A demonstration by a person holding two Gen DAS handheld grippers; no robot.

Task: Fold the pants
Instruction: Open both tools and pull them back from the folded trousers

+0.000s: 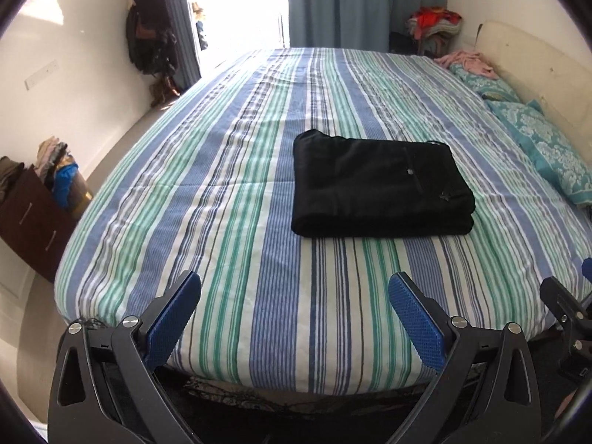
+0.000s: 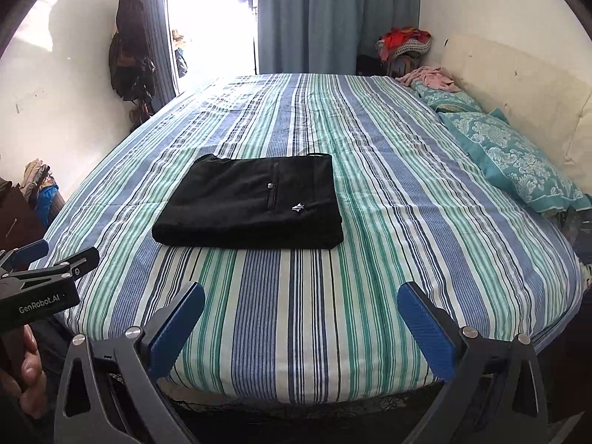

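The black pants [image 1: 381, 185] lie folded into a flat rectangle on the striped bed [image 1: 229, 222], a back pocket with a button and a small white logo on top. They also show in the right wrist view [image 2: 251, 203]. My left gripper [image 1: 294, 285] is open and empty, held back above the bed's near edge, apart from the pants. My right gripper [image 2: 301, 294] is open and empty, also near the front edge of the bed [image 2: 425, 222], apart from the pants. The left gripper's side [image 2: 40, 277] shows at the left of the right wrist view.
Teal patterned pillows [image 2: 514, 159] and a pink cloth [image 2: 433, 76] lie along the headboard on the right. A brown dresser [image 1: 29, 222] with piled clothes stands left of the bed. Blue curtains [image 2: 314, 18] and a bright doorway are behind.
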